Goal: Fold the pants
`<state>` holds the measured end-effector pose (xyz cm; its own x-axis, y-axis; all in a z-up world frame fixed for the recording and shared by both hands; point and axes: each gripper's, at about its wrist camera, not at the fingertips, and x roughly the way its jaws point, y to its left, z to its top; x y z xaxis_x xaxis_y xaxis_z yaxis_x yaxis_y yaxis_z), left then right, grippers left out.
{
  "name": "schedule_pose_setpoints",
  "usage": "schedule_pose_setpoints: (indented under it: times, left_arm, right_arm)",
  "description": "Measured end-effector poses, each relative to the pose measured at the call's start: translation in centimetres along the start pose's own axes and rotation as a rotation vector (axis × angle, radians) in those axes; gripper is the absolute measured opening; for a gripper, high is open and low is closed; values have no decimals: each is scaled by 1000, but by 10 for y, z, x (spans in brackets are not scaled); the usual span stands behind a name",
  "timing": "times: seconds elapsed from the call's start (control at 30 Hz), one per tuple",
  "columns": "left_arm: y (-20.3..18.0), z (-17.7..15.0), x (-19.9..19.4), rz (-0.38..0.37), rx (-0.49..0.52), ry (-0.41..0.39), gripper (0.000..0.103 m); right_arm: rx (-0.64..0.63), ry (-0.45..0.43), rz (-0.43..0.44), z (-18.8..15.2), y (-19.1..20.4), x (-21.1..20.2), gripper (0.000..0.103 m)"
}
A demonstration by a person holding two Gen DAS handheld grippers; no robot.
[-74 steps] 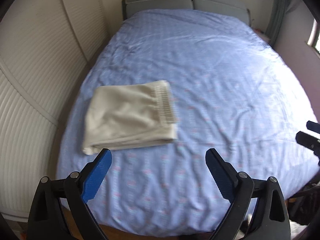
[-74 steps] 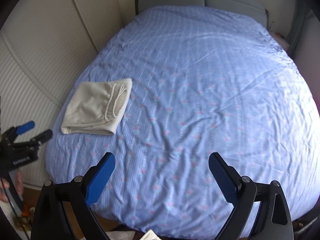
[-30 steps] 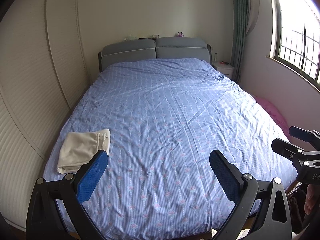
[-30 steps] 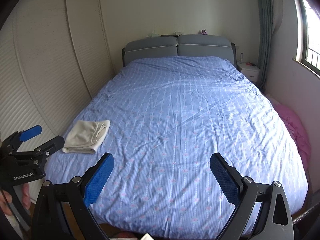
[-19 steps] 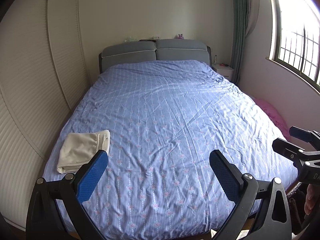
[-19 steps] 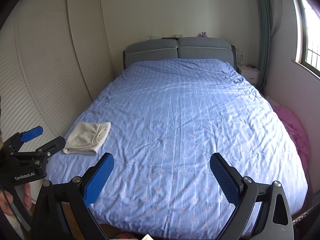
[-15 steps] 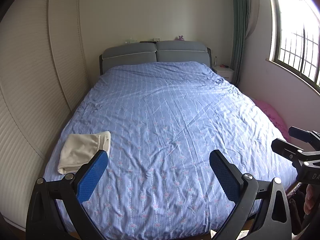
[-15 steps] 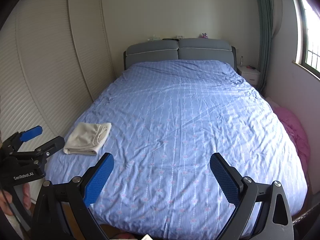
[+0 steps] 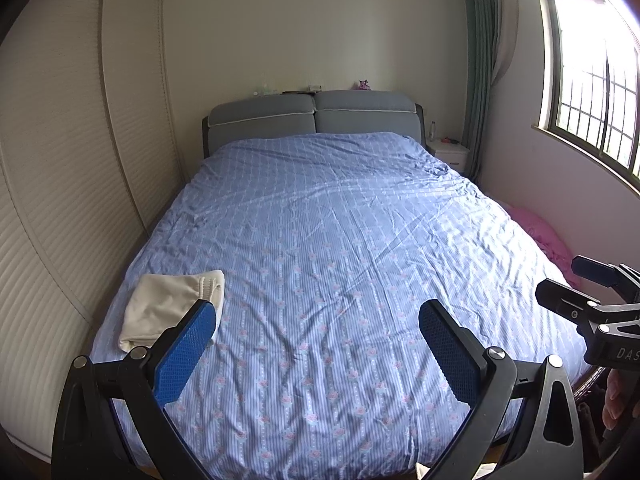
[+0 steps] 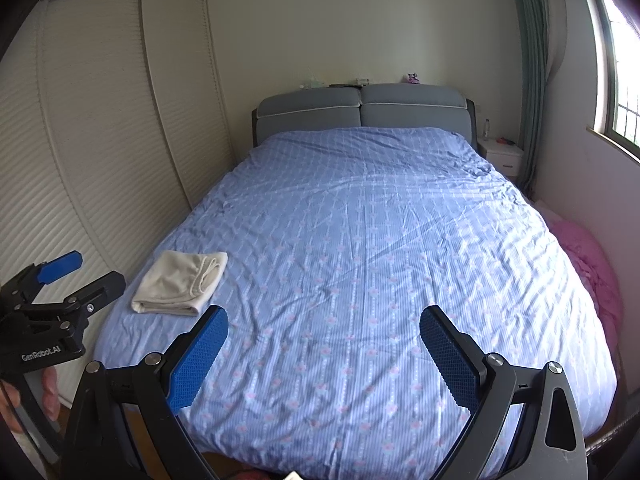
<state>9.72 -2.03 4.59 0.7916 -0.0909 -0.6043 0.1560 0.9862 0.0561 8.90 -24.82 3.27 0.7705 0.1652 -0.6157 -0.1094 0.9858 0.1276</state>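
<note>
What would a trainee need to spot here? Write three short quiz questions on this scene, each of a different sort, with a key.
1. True or false: the pants lie folded on the bed.
2. Which side of the bed are the pants nearer? A) wardrobe B) window
3. Fill in: the jaws of the left gripper and the right gripper stand ____.

Key: 1 true; 2 A; 3 open.

Cream pants (image 10: 180, 283) folded, bed's near-left corner

Headboard items (image 9: 312, 89) too small to identify
</note>
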Motion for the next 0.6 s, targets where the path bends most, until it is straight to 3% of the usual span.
schedule_pose_setpoints:
  times: [0.23,0.6]
  left_arm:
    - [-5,3,-1,-19,-23,4,103]
    - [-13,2,1,10,-25,-6,103]
  right_arm:
    - [-7,-8,-4,1,0,-1,98]
    - [0,-1,-14,3,0,1,98]
